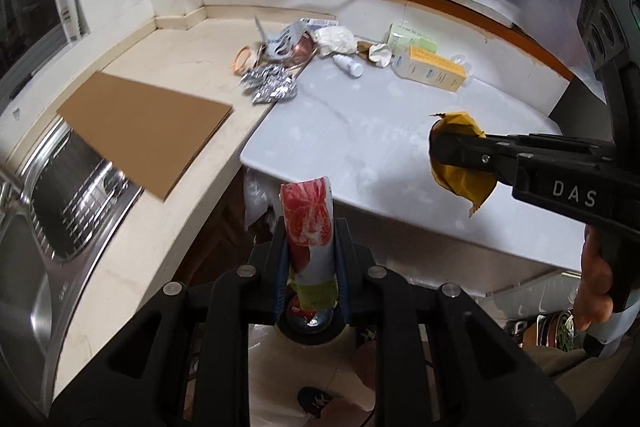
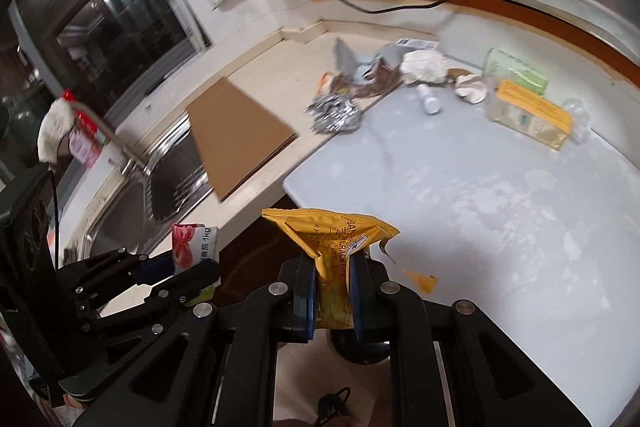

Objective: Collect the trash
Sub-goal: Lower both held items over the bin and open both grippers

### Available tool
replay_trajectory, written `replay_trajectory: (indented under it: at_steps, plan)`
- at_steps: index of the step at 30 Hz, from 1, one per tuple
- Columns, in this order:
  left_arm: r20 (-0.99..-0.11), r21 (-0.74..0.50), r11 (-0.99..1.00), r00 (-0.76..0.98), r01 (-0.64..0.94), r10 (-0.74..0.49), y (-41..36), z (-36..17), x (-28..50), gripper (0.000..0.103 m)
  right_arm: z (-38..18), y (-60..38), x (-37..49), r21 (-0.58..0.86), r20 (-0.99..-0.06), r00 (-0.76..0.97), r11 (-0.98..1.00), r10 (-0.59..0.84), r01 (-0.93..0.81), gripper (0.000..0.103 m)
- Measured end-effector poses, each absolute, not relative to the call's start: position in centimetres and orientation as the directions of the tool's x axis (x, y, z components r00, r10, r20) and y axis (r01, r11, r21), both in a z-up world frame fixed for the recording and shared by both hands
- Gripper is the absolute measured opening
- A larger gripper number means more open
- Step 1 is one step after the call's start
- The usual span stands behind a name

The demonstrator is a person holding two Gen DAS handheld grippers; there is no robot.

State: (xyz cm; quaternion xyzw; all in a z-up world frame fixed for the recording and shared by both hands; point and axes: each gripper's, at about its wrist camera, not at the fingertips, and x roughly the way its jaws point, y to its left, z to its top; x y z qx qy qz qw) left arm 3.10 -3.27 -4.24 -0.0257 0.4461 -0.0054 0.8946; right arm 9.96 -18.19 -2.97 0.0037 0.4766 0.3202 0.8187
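My left gripper (image 1: 310, 241) is shut on a red and white tomato-print packet (image 1: 308, 223), which stands upright between the pads, off the counter's edge. My right gripper (image 2: 332, 267) is shut on a yellow cracker wrapper (image 2: 336, 239) over the grey table's near corner. Each shows in the other view: the right gripper (image 1: 440, 147) with the yellow wrapper (image 1: 464, 183) at the right, the left gripper (image 2: 192, 273) with the packet (image 2: 190, 245) at the lower left. Further trash lies at the back: a foil ball (image 1: 272, 85), a tissue wad (image 1: 336, 41), a small white bottle (image 1: 349, 64), a yellow box (image 1: 436, 69).
A brown cardboard sheet (image 1: 144, 131) overhangs the steel sink (image 1: 60, 195) on the left. The grey table (image 1: 380, 131) meets the beige counter (image 1: 132, 259). A yellow scrap (image 2: 420, 281) lies near the table's edge. A hand (image 1: 596, 279) holds the right gripper; a shoe (image 1: 316, 401) shows on the floor.
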Motion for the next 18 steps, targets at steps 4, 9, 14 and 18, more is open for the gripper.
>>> replay_trajectory:
  at_steps: [4,9,14,18]
  plan:
    - [-0.804,-0.053,0.998,0.594,-0.022,-0.029,-2.2,-5.3,1.4,0.017,-4.1,-16.5,8.0,0.298,-0.796,0.318,0.791,0.515,-0.534,0.013]
    - [-0.815,-0.058,0.998,0.578,-0.031,-0.030,-1.5,-7.0,-0.1,0.017,-6.1,-15.2,6.2,0.293,-0.817,0.287,0.788,0.501,-0.541,0.013]
    - [-0.832,-0.057,0.998,0.554,-0.040,-0.025,-1.1,-9.4,-1.0,0.017,-8.9,-14.2,4.9,0.297,-0.836,0.252,0.787,0.488,-0.541,0.013]
    - [-0.847,-0.061,0.997,0.531,-0.054,-0.023,-0.7,-11.6,-1.6,0.017,-11.6,-13.4,4.1,0.302,-0.851,0.218,0.784,0.478,-0.542,0.013]
